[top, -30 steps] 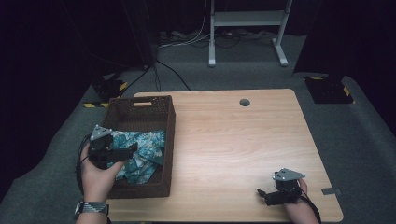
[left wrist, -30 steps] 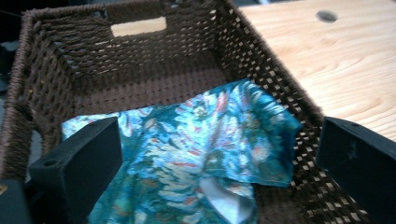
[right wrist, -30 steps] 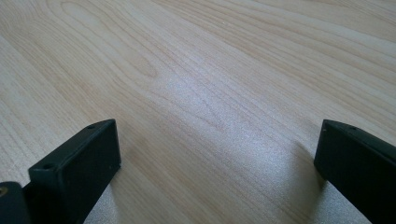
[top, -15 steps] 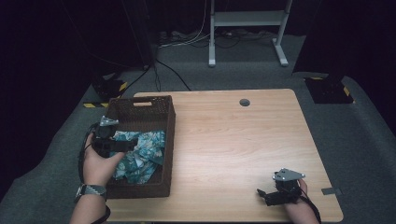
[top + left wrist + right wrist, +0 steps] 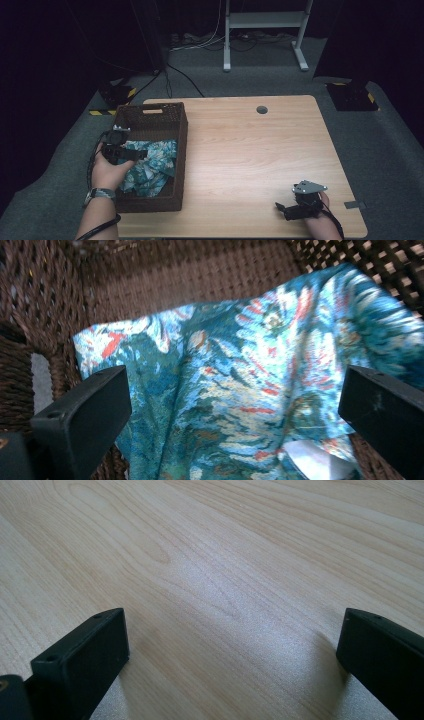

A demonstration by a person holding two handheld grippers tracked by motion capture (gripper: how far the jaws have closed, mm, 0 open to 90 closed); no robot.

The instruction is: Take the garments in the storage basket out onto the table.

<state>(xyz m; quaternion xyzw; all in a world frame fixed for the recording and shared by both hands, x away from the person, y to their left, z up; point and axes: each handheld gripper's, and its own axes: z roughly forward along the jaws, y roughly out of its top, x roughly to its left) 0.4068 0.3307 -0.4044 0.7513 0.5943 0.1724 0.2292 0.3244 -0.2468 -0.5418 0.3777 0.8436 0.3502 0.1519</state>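
Shifted farther back over the basket (image 5: 150, 117) since the earlier frame, left gripper (image 5: 235, 405) wide open above patterned cloth (image 5: 150, 165) lying inside; right gripper (image 5: 286, 209) open, idle, well apart; next: descend, pinch.

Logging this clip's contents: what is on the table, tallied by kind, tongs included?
Wicker basket: 1
Floral teal cloth, lying in the basket: 1
Tongs: 2, the left tongs open over the cloth, the right tongs open low over the bare table
Total: 4
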